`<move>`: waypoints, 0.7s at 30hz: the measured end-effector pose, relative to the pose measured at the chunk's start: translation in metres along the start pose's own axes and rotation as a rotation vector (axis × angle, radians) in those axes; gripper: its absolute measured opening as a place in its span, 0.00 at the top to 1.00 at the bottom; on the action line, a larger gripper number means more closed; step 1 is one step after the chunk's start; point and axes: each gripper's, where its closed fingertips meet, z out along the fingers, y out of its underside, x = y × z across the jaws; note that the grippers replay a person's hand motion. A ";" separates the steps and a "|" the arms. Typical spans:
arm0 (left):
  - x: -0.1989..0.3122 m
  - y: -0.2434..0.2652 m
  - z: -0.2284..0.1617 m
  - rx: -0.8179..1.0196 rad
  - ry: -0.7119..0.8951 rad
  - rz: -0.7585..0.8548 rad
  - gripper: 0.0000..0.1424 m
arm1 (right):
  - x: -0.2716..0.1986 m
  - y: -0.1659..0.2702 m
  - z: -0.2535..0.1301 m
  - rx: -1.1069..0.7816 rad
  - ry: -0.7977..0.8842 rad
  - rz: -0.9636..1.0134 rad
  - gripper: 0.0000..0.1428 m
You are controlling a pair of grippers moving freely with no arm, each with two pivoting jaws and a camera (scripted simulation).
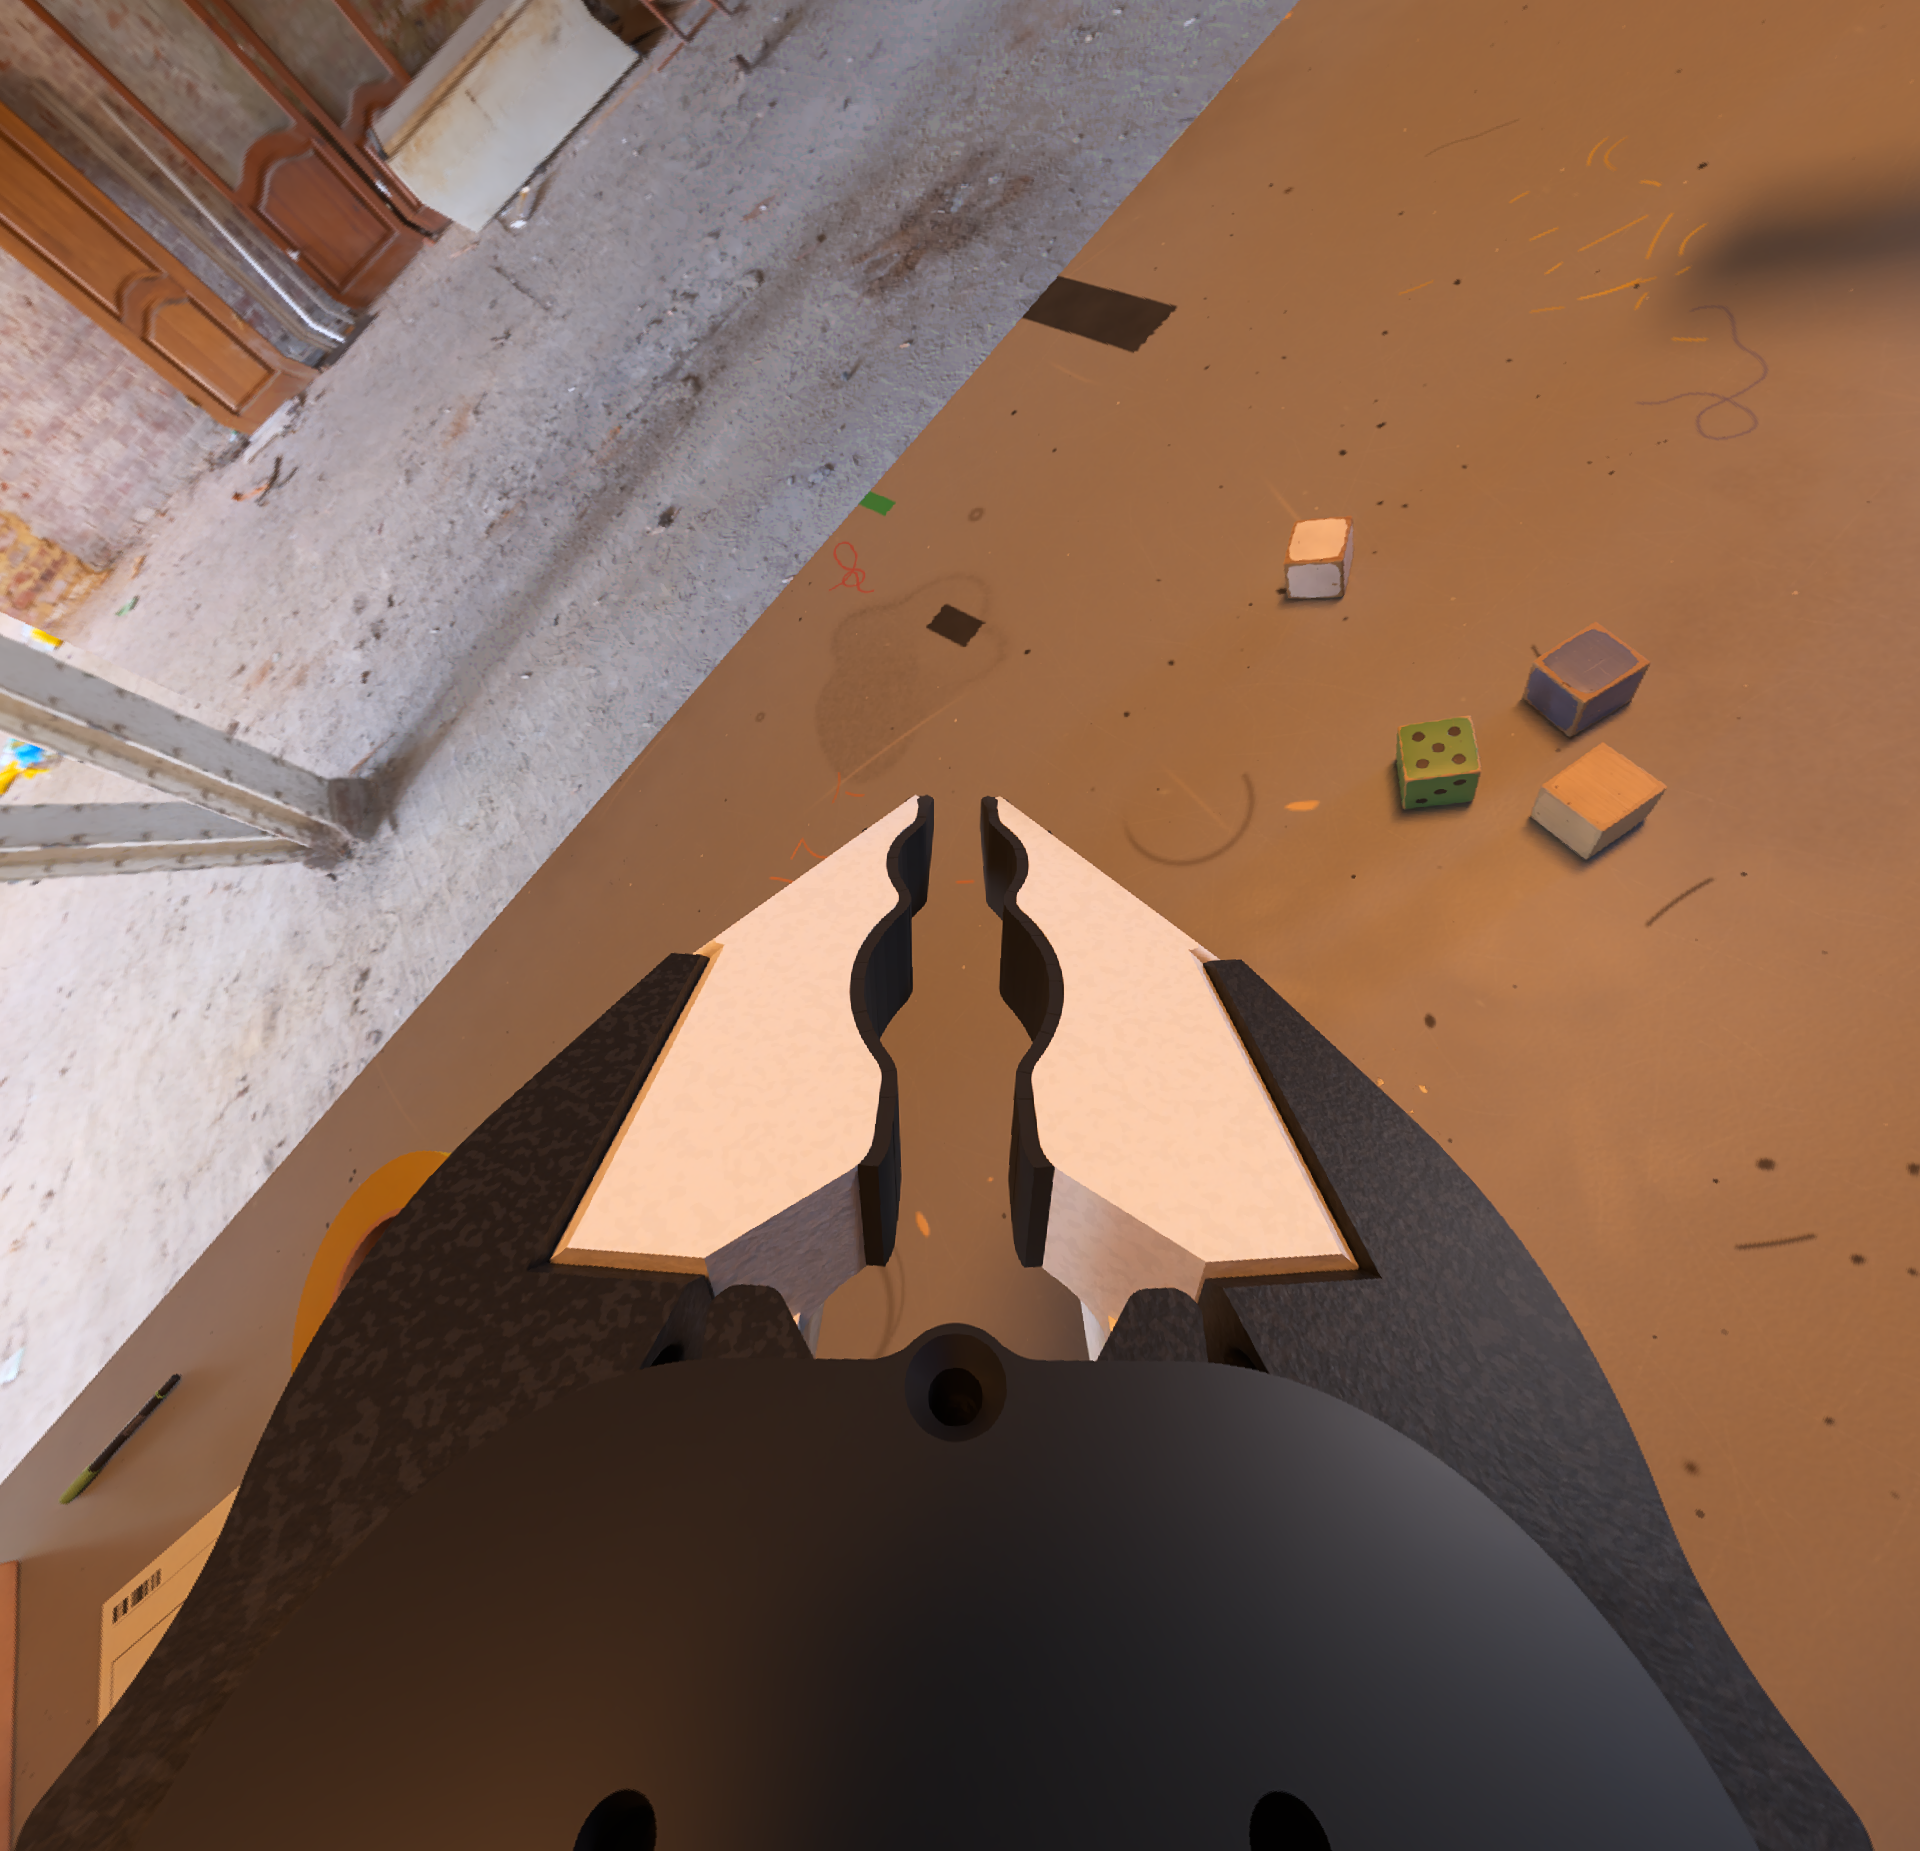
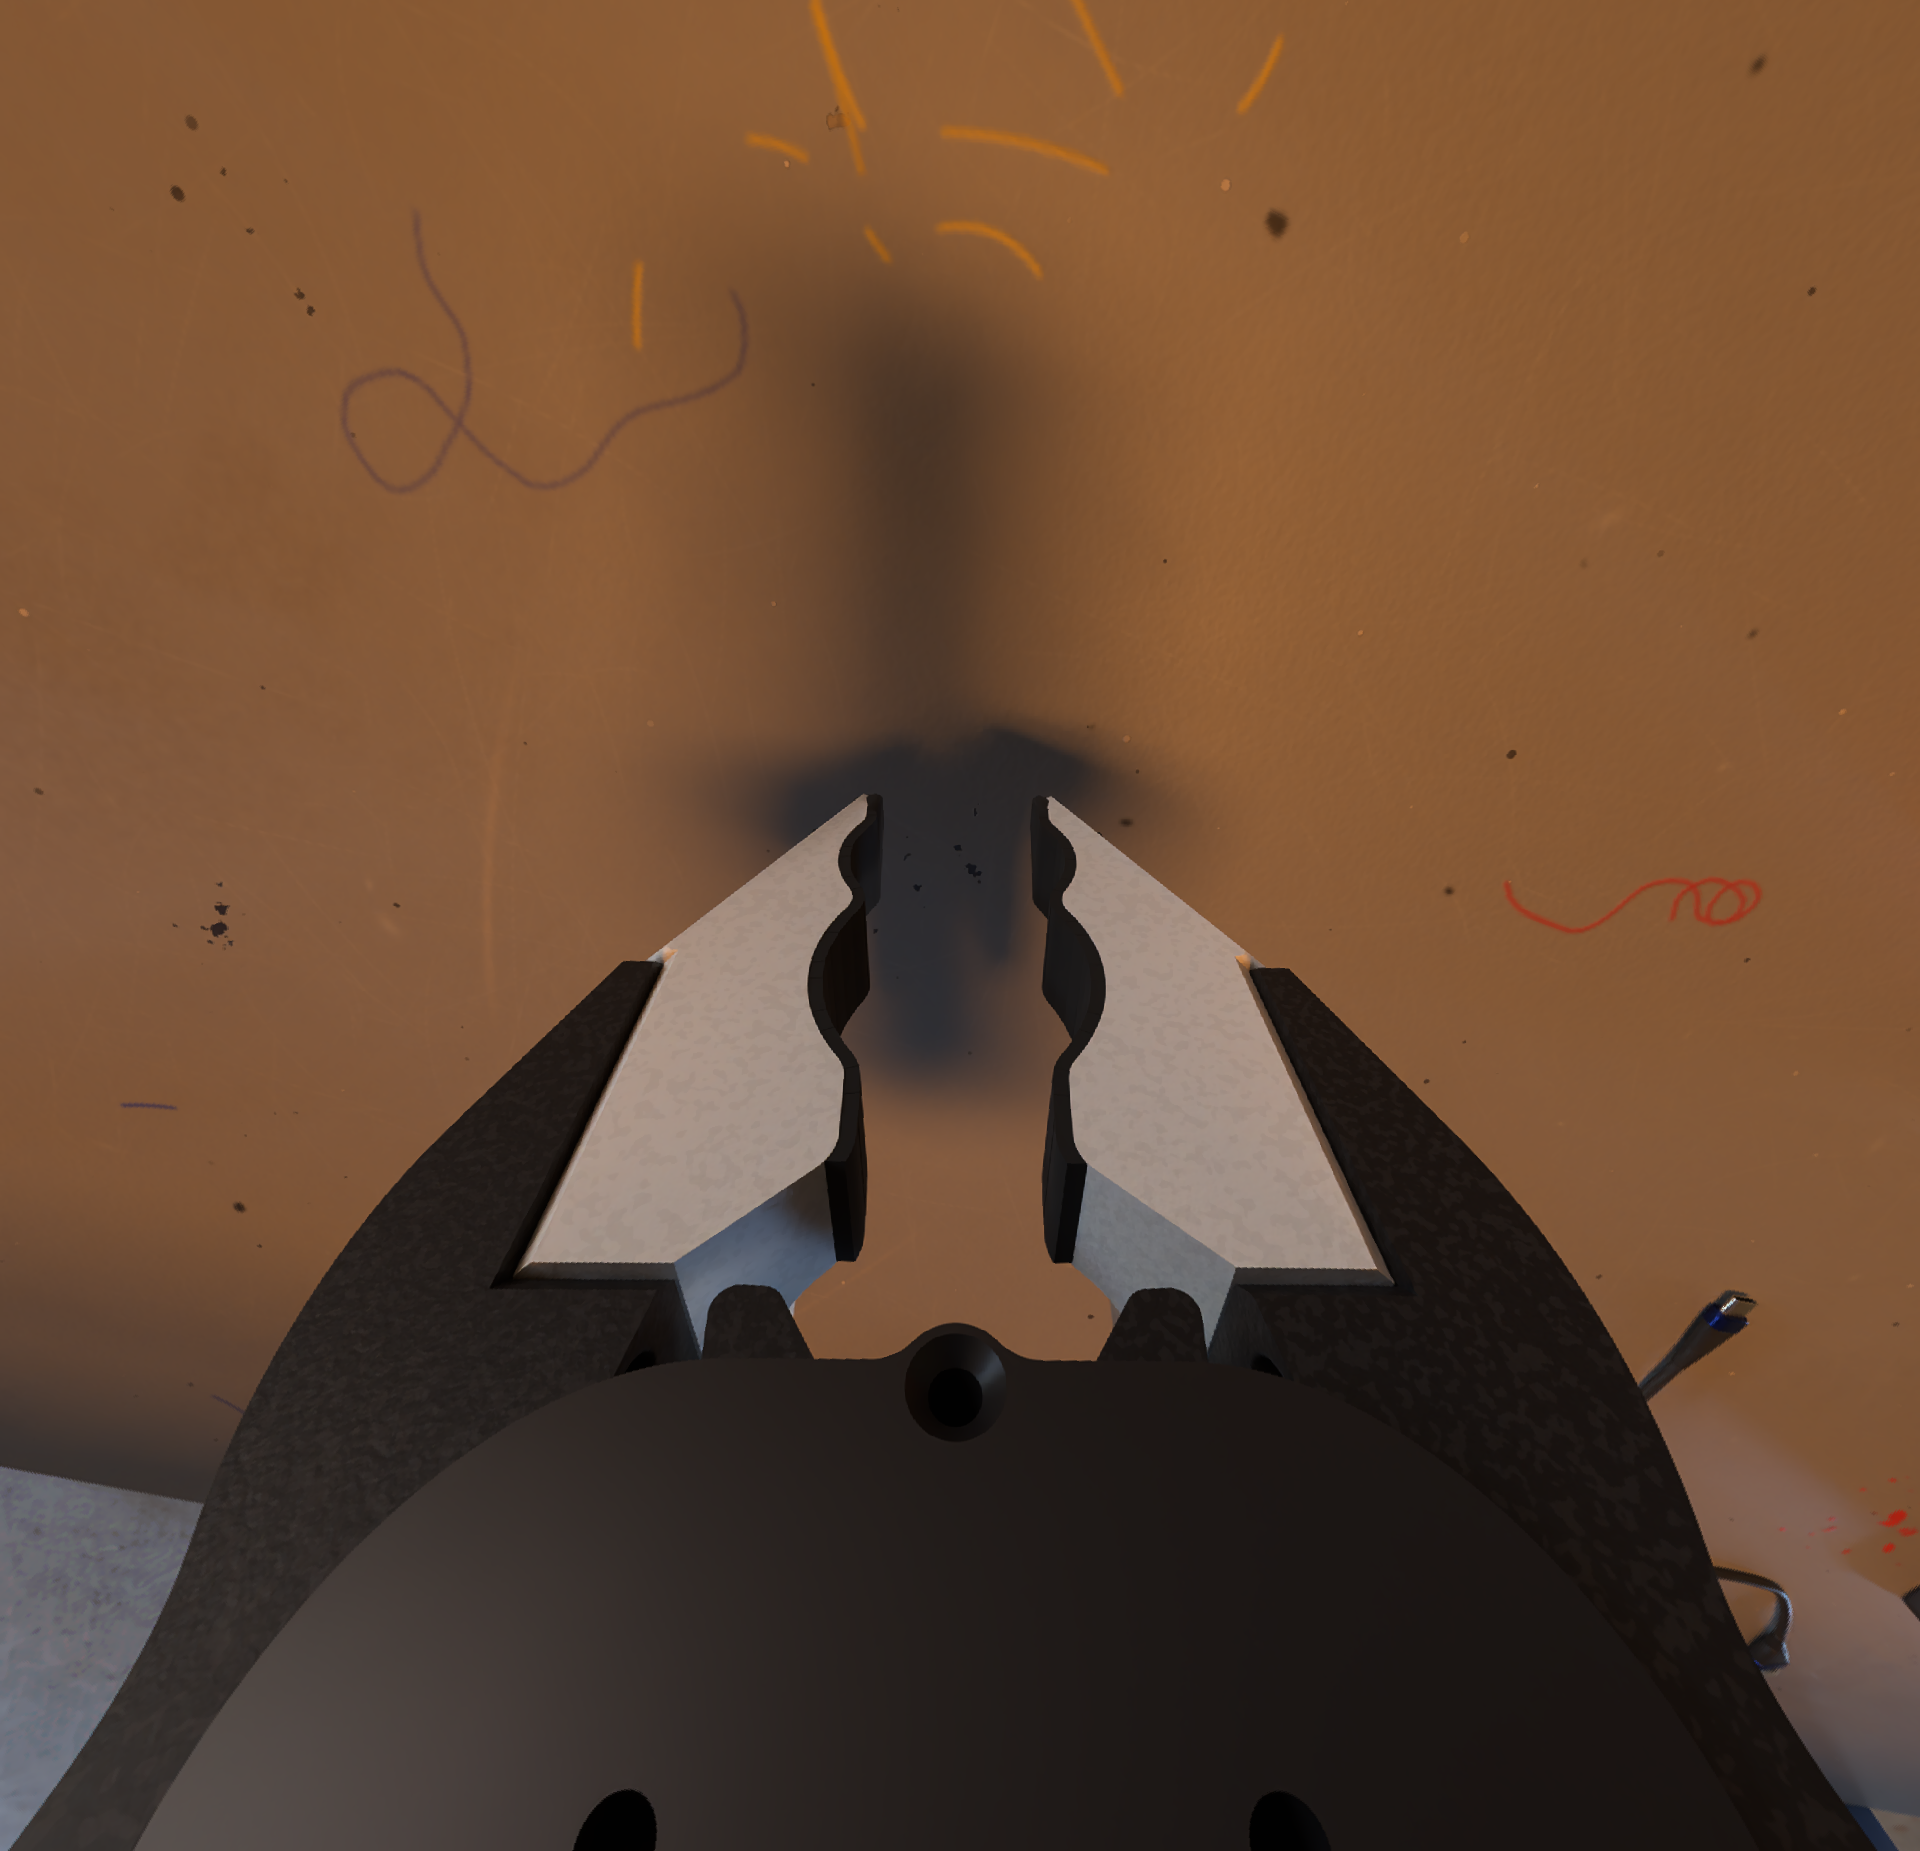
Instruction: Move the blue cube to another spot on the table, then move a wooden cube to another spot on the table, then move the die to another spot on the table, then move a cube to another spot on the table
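Note:
In the left wrist view, four small blocks sit on the brown table (image 1: 1351, 1022) to the right of my left gripper (image 1: 957, 804). A blue cube (image 1: 1583, 677) is farthest right. A green die (image 1: 1437, 761) with dark pips sits left of it. A wooden cube (image 1: 1597, 798) lies nearest. Another pale wooden cube (image 1: 1317, 558) sits farther off. My left gripper holds nothing; its jaws stand a narrow gap apart. My right gripper (image 2: 955, 804) is open and empty above bare table (image 2: 1455, 554). No block shows in the right wrist view.
The table edge (image 1: 831, 565) runs diagonally on the left, with floor beyond. A pen (image 1: 120, 1438), a paper sheet (image 1: 156, 1604) and a yellow round thing (image 1: 343, 1251) lie near my left gripper's base. A cable with a plug (image 2: 1704, 1344) and white sheets (image 2: 83, 1593) lie behind my right gripper.

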 end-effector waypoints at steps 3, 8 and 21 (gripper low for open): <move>0.000 0.000 0.000 0.000 0.004 0.000 0.94 | 0.001 0.000 0.004 -0.011 0.010 -0.004 0.80; 0.000 0.002 0.001 -0.008 0.007 -0.001 0.94 | 0.002 -0.009 -0.005 0.041 0.027 -0.022 0.76; -0.003 0.006 0.000 -0.026 0.009 0.003 0.94 | -0.217 -0.093 -0.061 0.269 -0.033 -0.797 0.73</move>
